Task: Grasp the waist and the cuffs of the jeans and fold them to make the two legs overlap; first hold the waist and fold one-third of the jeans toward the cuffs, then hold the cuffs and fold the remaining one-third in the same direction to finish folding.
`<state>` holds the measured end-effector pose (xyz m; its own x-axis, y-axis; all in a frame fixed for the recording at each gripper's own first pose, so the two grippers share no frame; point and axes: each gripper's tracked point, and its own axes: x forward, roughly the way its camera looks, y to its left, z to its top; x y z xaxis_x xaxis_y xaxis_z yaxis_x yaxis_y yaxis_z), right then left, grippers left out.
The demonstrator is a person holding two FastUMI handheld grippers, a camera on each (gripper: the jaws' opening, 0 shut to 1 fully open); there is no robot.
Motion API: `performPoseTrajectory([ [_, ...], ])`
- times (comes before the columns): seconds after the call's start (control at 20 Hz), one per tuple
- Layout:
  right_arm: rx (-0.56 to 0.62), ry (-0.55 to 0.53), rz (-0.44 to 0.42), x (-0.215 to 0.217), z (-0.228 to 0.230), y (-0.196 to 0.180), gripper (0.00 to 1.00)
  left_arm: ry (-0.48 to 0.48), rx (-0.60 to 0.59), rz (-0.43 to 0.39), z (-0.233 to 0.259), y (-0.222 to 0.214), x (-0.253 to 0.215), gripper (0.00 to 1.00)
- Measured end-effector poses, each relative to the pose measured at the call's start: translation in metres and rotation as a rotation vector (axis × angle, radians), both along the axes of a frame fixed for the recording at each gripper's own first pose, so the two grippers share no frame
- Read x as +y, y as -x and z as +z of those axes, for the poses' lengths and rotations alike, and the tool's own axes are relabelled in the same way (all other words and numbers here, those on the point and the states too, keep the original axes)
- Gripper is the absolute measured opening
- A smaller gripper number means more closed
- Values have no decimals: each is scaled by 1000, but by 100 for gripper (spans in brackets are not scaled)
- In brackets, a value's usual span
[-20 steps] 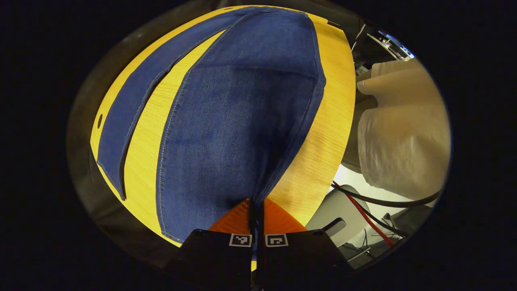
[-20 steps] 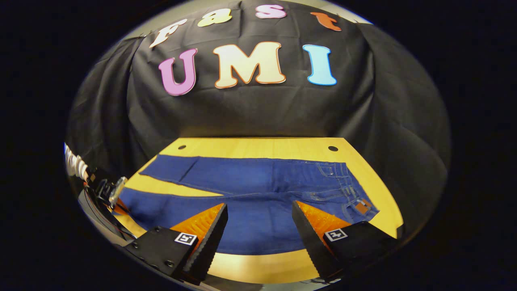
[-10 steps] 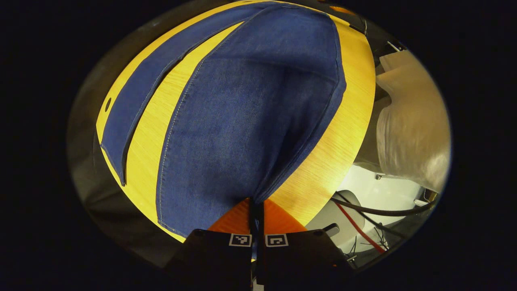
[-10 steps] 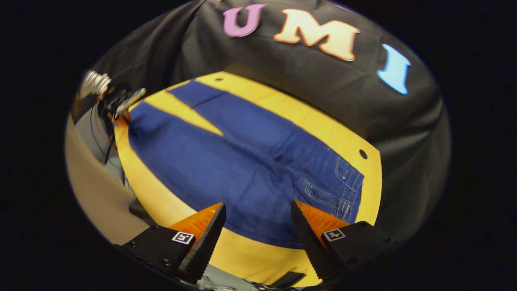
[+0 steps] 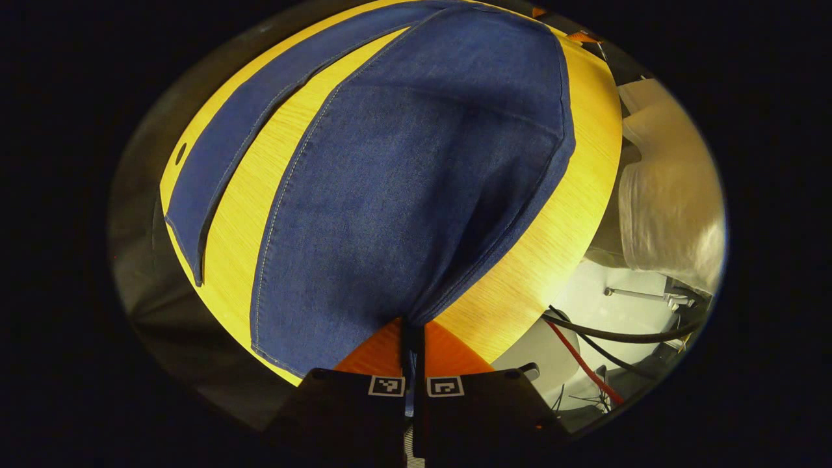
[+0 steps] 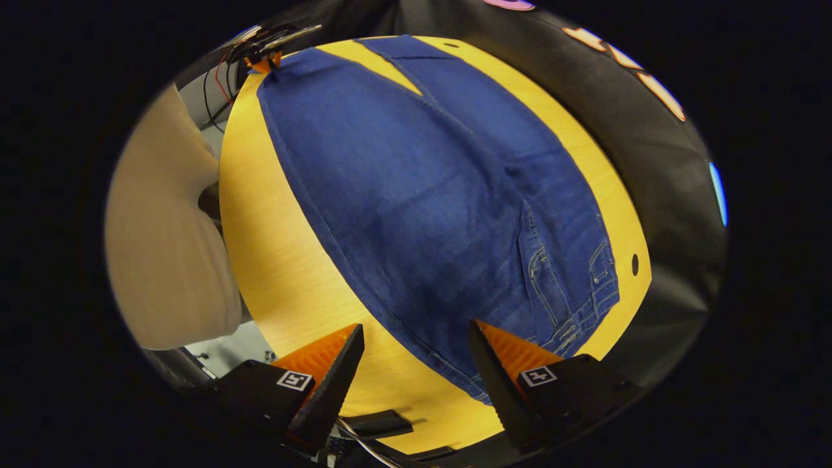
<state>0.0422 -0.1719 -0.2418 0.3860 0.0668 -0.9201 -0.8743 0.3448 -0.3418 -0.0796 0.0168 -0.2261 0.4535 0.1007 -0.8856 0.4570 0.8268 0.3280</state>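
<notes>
The left claw is pressed together on the cuff corner of the near leg of the jeans, the denim gathered into the pinch right at its fingertips and rising from there in a broad lifted sheet ahead of it. Beyond that sheet and to its left, the other leg lies flat on the yellow wooden surface, with a strip of bare wood between the two legs. To the right of this claw, past the edge of the surface, a person's pale sleeve shows, with cables below it.

The right claw is spread wide and holds nothing; it hangs above the near edge of the surface at the waist end of the jeans. The waistband with its pockets and belt loops lies just ahead of its right finger, and the legs stretch away from it toward the far end, where the left claw grips the cuff. A pale sleeve shows left of this claw.
</notes>
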Motion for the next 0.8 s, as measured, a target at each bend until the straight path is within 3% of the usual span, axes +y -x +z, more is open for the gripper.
performPoseTrajectory([
  [0.25,99,98,28,-20,-24,-2,100,-9,2,15,-1,-1,1,0],
  [0.8,176,138,1,-21,-35,-5,99,-16,3,42,-2,-3,1,0],
])
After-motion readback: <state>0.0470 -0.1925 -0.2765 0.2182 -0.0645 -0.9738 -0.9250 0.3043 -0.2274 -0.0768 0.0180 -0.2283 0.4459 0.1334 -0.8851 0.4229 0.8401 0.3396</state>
